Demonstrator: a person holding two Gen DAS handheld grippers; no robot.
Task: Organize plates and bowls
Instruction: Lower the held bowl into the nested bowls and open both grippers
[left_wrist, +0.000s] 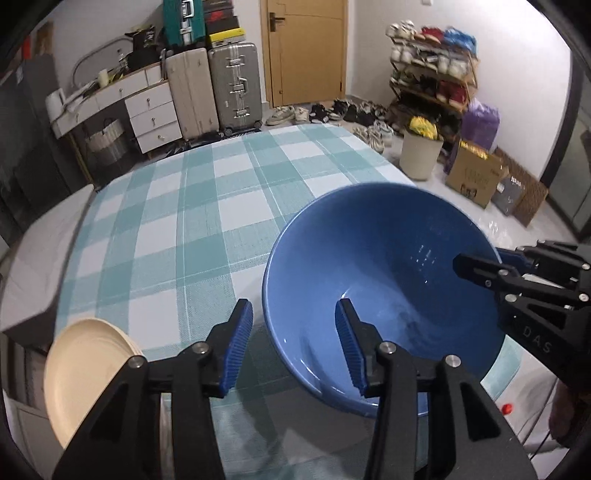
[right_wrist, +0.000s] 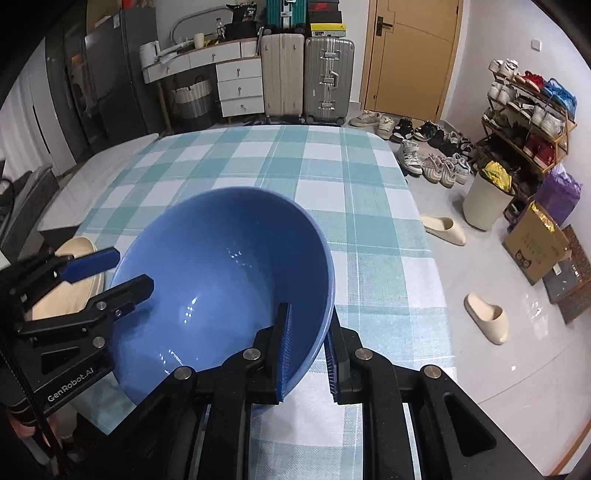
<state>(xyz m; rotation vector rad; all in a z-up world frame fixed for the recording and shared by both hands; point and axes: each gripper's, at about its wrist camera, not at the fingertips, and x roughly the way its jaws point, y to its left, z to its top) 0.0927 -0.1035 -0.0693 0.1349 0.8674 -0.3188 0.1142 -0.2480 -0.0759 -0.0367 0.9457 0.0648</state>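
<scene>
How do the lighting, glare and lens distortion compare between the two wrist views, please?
Left wrist view: fisheye bends the checked tablecloth, dark vignette in the corners, small highlights inside the blue bowl. Right wrist view: similar curvature, bright specks of glare on the bowl's glaze, glossy sheen on the floor; both are evenly lit.

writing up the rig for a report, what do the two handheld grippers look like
Both are alike: angular black linkage arms with cut-out openings and round silver pivot pins, ending in two fingers lined with ribbed blue pads. The left gripper has "GenRobot.AI" in white on its body, seen from the right wrist. The right gripper shows white letters "DAS" on its body, seen from the left wrist. No cables or sleeves can be made out.
</scene>
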